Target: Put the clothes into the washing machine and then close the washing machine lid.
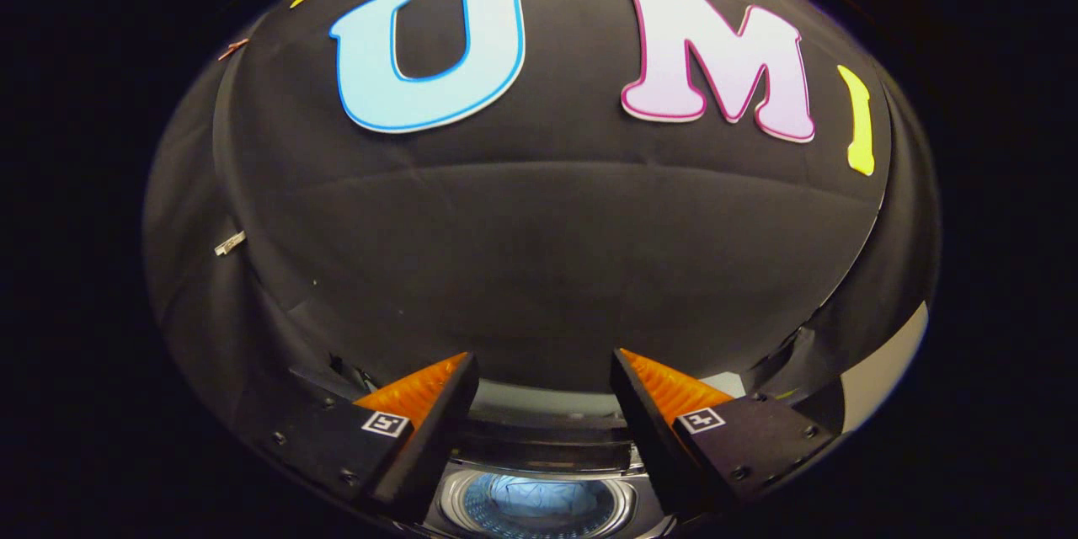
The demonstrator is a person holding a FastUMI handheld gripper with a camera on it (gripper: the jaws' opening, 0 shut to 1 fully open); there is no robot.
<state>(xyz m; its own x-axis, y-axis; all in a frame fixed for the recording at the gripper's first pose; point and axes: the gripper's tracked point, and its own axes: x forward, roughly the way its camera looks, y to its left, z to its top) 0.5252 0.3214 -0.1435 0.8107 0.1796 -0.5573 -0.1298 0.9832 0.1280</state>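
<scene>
My gripper (543, 366) is held high and stands open, with nothing between its fingers. Below and between the fingers I look down on the washing machine (539, 446), whose top is open. Its round drum opening (539, 505) shows a metal rim, and pale bluish cloth (539, 501) lies inside it. The raised back part of the machine lies just ahead of the fingers; I cannot make out the lid itself.
The booth's black cloth wall (539, 269) rises close behind the machine. A pale surface (884, 370) shows past the right finger, beyond the cloth's edge.
</scene>
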